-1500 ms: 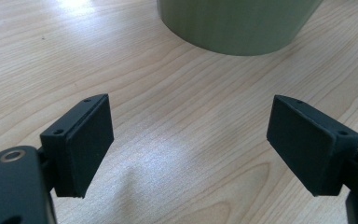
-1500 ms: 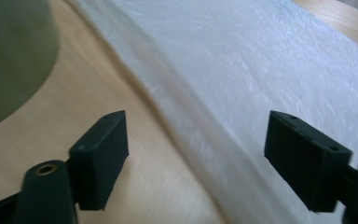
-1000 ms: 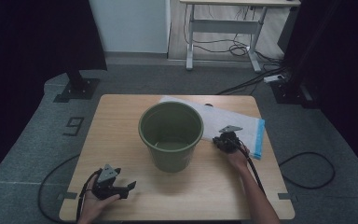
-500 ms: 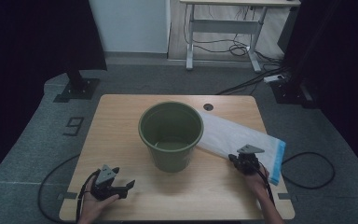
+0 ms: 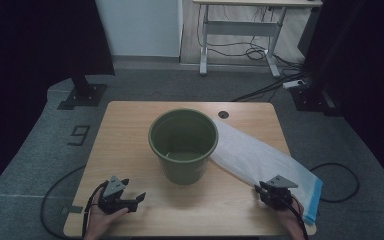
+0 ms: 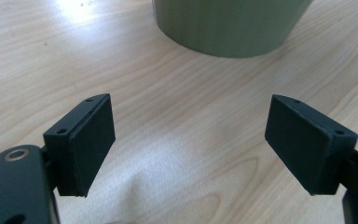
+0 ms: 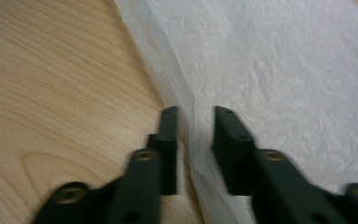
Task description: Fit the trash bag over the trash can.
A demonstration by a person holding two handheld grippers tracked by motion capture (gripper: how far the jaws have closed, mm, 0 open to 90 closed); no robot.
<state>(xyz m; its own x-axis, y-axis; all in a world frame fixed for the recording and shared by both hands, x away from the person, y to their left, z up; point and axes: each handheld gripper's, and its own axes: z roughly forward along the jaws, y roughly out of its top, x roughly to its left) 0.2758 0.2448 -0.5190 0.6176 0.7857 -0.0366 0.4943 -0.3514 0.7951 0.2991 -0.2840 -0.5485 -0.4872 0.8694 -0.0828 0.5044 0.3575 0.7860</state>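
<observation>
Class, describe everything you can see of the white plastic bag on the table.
The white plastic bag is thin, translucent and crinkled, with a blue band at its near end. It lies flat and stretched out on the wooden table, running diagonally from beside the green bucket to the near right corner, where it overhangs. Its long edge passes between the parted jaws of the right gripper, which do not pinch it.

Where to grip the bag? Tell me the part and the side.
Grip the bag by its long edge nearest the person, coming in low from the near right. It lies flat on the table, and only that folded edge lifts enough for the right gripper, whose open jaws straddle it.
</observation>
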